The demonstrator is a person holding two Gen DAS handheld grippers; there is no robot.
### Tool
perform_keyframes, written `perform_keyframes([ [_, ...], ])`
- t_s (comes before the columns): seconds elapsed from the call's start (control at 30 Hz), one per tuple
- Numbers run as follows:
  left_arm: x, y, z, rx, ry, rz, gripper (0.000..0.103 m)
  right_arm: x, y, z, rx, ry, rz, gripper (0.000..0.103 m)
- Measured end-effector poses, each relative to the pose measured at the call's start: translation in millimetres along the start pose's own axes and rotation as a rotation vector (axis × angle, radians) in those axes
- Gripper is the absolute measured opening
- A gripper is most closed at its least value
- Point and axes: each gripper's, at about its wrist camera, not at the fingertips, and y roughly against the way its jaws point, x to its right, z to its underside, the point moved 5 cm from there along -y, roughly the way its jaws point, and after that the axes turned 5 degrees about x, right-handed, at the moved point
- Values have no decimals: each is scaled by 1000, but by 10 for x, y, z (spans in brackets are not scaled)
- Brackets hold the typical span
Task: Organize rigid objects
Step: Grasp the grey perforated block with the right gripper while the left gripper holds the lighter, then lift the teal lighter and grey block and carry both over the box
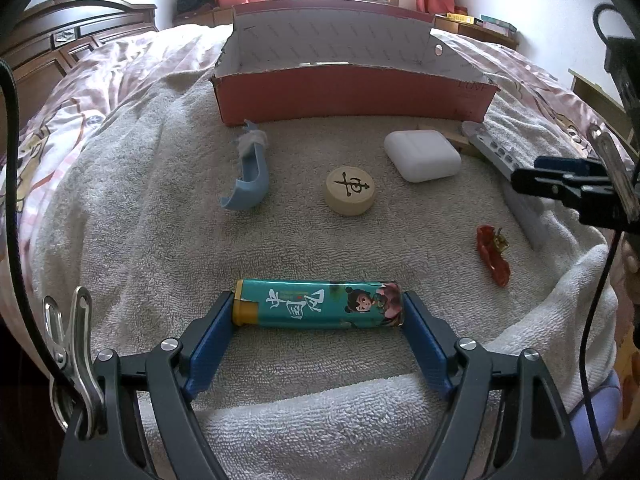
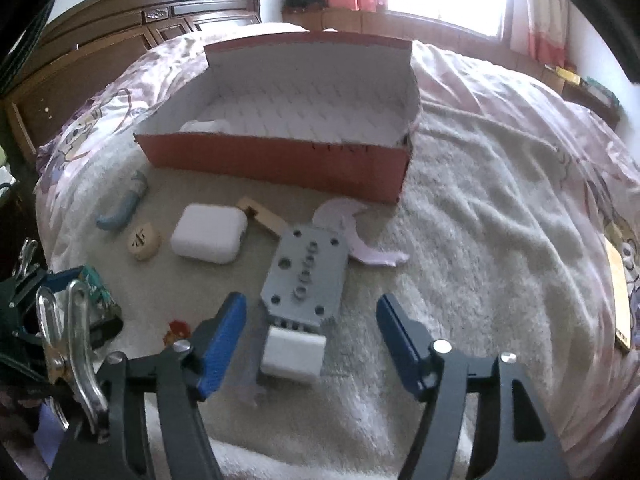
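My left gripper (image 1: 318, 312) is shut on a teal lighter (image 1: 318, 305), gripped end to end just above the towel; the lighter also shows at the left of the right wrist view (image 2: 96, 286). My right gripper (image 2: 312, 326) is open and empty, its blue pads either side of a grey perforated block (image 2: 306, 276) with a small white piece (image 2: 294, 354) at its near end. An open red cardboard box (image 1: 352, 96) stands at the back (image 2: 280, 160). A white case (image 1: 422, 155), a round wooden chess piece (image 1: 350, 191), a blue plastic part (image 1: 250, 176) and a red piece (image 1: 493, 254) lie on the towel.
A grey towel (image 1: 160, 240) covers a pink bedspread (image 2: 500, 92). A wooden strip (image 2: 262, 216) and a pale curved piece (image 2: 356, 232) lie before the box. A wooden headboard (image 2: 120, 28) stands left. Something white sits inside the box (image 2: 204, 126).
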Motion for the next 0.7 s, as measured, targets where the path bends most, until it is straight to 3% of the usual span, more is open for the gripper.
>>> perform_keyframes([
  [0.27,1,-2,1,1,0,0,82,42,-247,-34,-43,-98,-6,71],
  [0.33,2,-2,-1,1,-1,0,82,78,-263,-42,-38,-128,-9,68],
  [0.5,4,-1,3,3,-1,-1,82,150,-254,-51,-24,-159,1,47],
  [0.7,26,37,-31,9,0,11,82,174,-168,-37,10,-190,-21,47],
])
